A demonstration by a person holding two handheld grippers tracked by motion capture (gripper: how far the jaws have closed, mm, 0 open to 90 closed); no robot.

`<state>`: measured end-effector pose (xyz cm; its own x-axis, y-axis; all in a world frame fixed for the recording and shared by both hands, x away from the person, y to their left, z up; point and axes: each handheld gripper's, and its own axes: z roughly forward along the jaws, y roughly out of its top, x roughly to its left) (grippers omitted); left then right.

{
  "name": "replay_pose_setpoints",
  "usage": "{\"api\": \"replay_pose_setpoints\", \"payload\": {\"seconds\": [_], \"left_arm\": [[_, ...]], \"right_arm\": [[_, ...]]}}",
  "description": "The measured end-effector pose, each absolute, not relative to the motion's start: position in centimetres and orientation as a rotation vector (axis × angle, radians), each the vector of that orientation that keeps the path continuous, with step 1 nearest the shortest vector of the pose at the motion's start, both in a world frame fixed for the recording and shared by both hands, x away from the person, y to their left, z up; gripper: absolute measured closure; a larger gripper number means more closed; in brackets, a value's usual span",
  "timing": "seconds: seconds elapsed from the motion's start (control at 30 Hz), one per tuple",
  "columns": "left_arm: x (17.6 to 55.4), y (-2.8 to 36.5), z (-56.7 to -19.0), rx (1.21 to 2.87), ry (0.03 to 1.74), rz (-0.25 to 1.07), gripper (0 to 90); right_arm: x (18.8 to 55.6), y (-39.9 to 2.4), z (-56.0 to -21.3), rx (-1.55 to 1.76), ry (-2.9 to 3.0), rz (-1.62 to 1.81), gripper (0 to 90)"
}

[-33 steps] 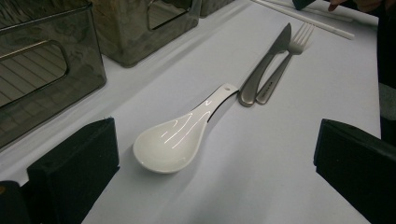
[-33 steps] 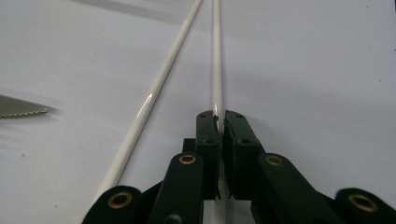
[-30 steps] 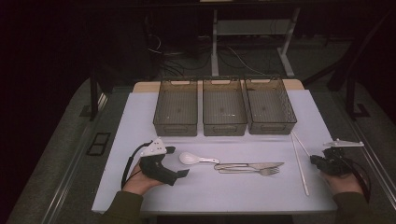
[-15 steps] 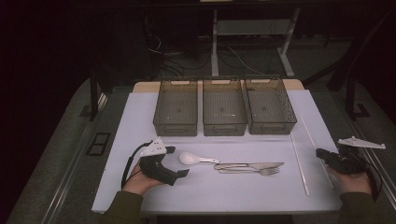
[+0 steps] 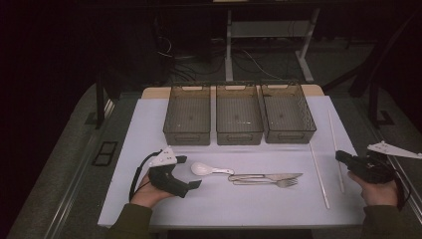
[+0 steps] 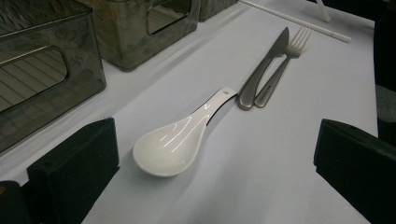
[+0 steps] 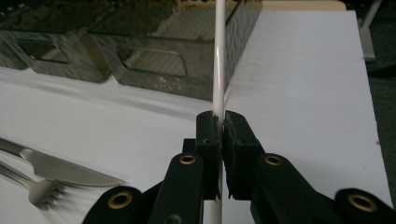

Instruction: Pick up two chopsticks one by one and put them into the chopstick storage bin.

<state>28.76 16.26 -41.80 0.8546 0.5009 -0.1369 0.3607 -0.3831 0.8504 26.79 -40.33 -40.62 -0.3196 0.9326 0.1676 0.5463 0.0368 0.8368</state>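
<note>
My right gripper [image 5: 342,158] [image 7: 219,123] is shut on a white chopstick [image 5: 333,134] [image 7: 218,56] near the mat's right edge, holding it a little above the surface. A second chopstick [image 5: 318,174] lies on the mat just to its left. My left gripper [image 5: 191,172] [image 6: 217,135] rests open at the front left, its jaws wide on either side of a white ceramic spoon [image 5: 204,169] [image 6: 170,149] without touching it. A metal knife [image 5: 268,176] [image 6: 264,65] and fork [image 5: 281,183] [image 6: 287,56] lie side by side between the two grippers.
Three dark see-through bins [image 5: 188,117] [image 5: 239,117] [image 5: 288,114] stand in a row at the back of the white mat [image 5: 239,209]. The mat's edges drop to grey floor on both sides. Cables and table legs lie in the dark beyond.
My right gripper has moved right and up with one chopstick, parting it from the other, which stays on the mat. The left gripper has not moved.
</note>
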Motion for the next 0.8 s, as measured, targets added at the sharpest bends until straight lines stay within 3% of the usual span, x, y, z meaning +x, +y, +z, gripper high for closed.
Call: {"api": "replay_pose_setpoints", "payload": {"seconds": [0.8], "left_arm": [[28.8, 16.3, -41.8, 2.014, 0.632, 0.174, 0.0]], "right_arm": [[29.7, -36.3, -37.0, 1.314, 1.974, 1.344, 85.0]]}}
